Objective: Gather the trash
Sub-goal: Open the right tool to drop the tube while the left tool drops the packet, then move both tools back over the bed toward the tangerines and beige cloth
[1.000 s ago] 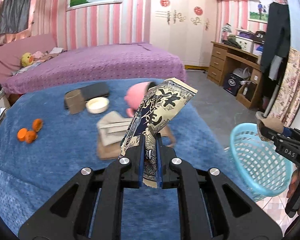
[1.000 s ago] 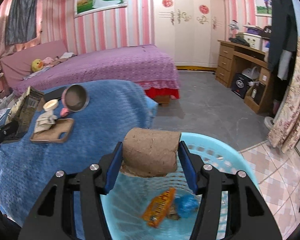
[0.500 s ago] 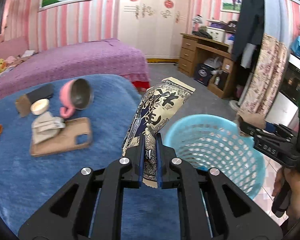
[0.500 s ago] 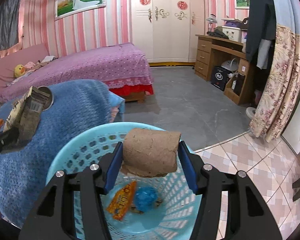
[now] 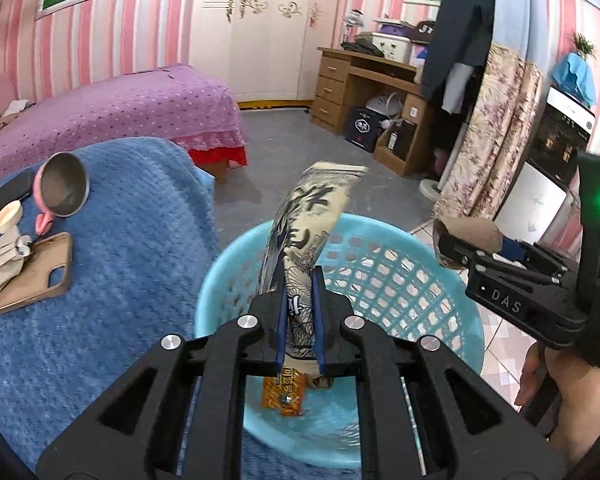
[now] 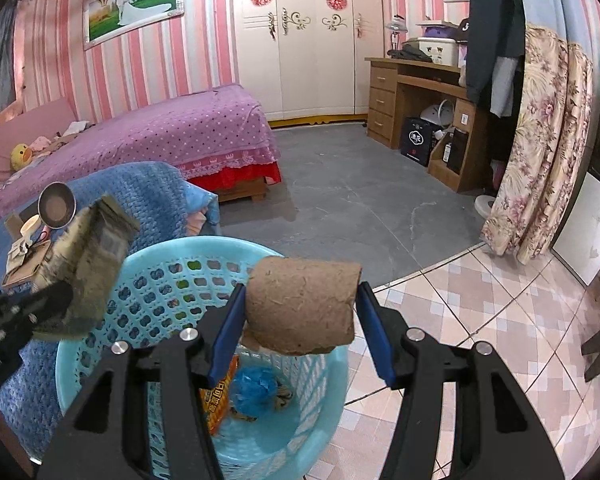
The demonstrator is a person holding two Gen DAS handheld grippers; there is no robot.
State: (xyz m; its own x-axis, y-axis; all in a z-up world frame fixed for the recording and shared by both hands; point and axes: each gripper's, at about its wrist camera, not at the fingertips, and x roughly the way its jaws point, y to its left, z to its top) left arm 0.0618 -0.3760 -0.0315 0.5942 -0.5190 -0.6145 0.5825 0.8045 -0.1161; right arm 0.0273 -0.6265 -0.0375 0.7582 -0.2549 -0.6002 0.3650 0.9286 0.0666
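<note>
Left wrist view
- Left gripper (image 5: pixel 299 316): its jaws are opening, yet the blue pads still flank and touch the printed snack wrapper (image 5: pixel 306 236) standing upright between them.
- Wrapper's place: above the light blue mesh basket (image 5: pixel 384 268), its top leaning toward the far rim.
- Basket contents: an orange packet (image 5: pixel 284 392) lies on the bottom, just below the gripper's fingers.
- Right gripper (image 5: pixel 460 240): at the right edge, over the basket's rim, clamped on a brown cardboard tube (image 5: pixel 470 234); a hand (image 5: pixel 568 396) grasps its handle.
- Blue blanket (image 5: pixel 120 260): left of the basket, bearing a pink-handled metal cup (image 5: pixel 62 196) tipped on its side and a tan phone case (image 5: pixel 32 276) with a folded cloth on it.

Right wrist view
- Right gripper (image 6: pixel 300 312): jaws pressed against both ends of the cardboard tube (image 6: pixel 302 308), which lies crosswise between them.
- Tube's place: hanging over the basket (image 6: pixel 172 280), near its right rim.
- Basket contents: the orange packet (image 6: pixel 218 394) and a crumpled blue bag (image 6: pixel 256 388) on the bottom.
- Left gripper (image 6: pixel 40 300): at the left edge with the wrapper (image 6: pixel 88 256), blurred, over the basket's left rim; its jaws cannot be judged from here.
</note>
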